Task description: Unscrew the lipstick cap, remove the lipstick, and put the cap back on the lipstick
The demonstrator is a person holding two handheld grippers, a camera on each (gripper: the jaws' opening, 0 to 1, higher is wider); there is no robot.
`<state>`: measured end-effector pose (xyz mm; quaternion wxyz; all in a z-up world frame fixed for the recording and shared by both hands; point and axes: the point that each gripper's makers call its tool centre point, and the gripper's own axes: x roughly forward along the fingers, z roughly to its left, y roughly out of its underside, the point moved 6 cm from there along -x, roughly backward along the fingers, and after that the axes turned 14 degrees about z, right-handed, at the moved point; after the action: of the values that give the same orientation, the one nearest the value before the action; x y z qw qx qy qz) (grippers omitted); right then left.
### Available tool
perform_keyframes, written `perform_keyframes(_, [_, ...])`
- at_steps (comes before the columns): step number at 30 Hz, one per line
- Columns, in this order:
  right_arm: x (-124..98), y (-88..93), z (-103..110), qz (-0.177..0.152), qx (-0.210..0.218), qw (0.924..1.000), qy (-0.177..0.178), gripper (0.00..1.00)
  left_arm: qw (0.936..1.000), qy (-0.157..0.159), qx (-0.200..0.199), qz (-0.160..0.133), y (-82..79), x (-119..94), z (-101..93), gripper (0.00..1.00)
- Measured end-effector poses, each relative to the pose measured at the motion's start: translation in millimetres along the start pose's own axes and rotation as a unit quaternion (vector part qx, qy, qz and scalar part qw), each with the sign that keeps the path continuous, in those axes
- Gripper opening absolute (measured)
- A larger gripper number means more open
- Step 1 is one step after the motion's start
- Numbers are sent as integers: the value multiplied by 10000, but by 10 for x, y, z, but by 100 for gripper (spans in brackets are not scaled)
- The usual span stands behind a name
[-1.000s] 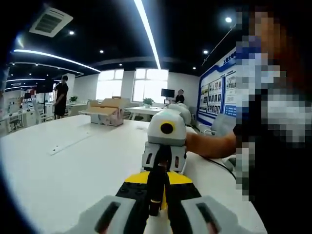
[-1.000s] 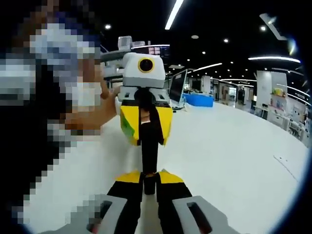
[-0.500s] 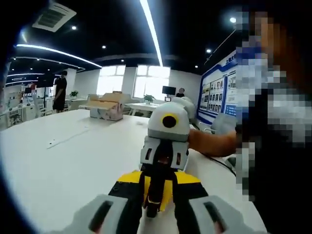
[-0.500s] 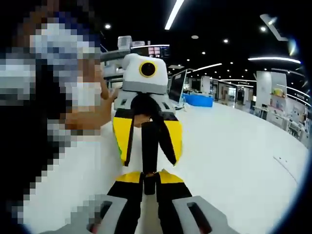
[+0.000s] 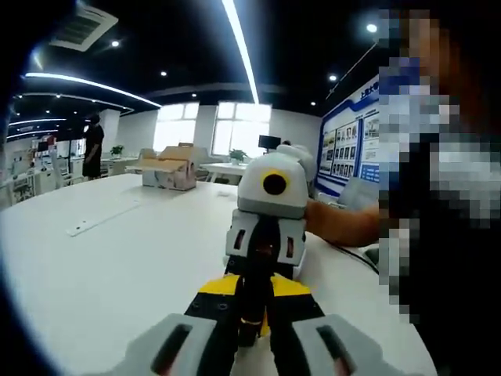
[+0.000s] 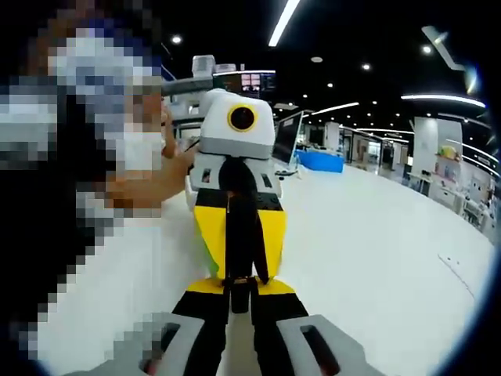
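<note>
A dark lipstick (image 5: pixel 249 312) with a gold band is held end to end between my two grippers, above a white table (image 5: pixel 117 274). In the left gripper view my left gripper (image 5: pixel 250 288) is shut on its near end. The right gripper (image 5: pixel 258 262), white with a yellow-ringed lens, faces it head-on. In the right gripper view my right gripper (image 6: pixel 239 286) is shut on the lipstick (image 6: pixel 239 298). The left gripper (image 6: pixel 239 266) stands opposite, its yellow jaws drawn in around the dark tube. Which end is the cap I cannot tell.
A person's hand (image 5: pixel 337 223) holds the right gripper, and a hand (image 6: pixel 149 188) holds the left one. On the table lie a white strip (image 5: pixel 98 222) and a dark cable (image 5: pixel 356 262). A cardboard box (image 5: pixel 168 171) stands far back, and a person (image 5: pixel 92 149) stands at far left.
Half a second ago the left gripper's jaws were spread wide around the lipstick; now they are drawn in on it again. The right gripper stayed shut.
</note>
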<state>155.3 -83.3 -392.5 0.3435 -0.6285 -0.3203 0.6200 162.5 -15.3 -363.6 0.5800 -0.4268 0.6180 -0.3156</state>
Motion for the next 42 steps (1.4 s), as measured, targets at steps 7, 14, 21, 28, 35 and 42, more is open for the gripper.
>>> perform_keyframes(7, [3,-2,15,-15,54,10000,-16,10,10000,3,-5,-27,18,9,8,14])
perform_keyframes(14, [12,-4,24,-51,153,9999,-29,10,10000,4,-65,-13,36,6,29,14])
perform_keyframes(21, [37,28,45,88,191,9998,-64,21,10000,-17,-27,21,52,20,31,14])
perform_keyframes(28, [-211,-28,-4,-177,198,9996,47,36,10000,15,-14,40,64,29,24,14])
perform_keyframes(35, [-149,-6,39,-56,167,9998,13,36,9996,120,-261,31,90,46,46,18])
perform_keyframes(42, [-100,8,80,29,183,9998,-69,38,9994,113,-307,88,108,53,49,25])
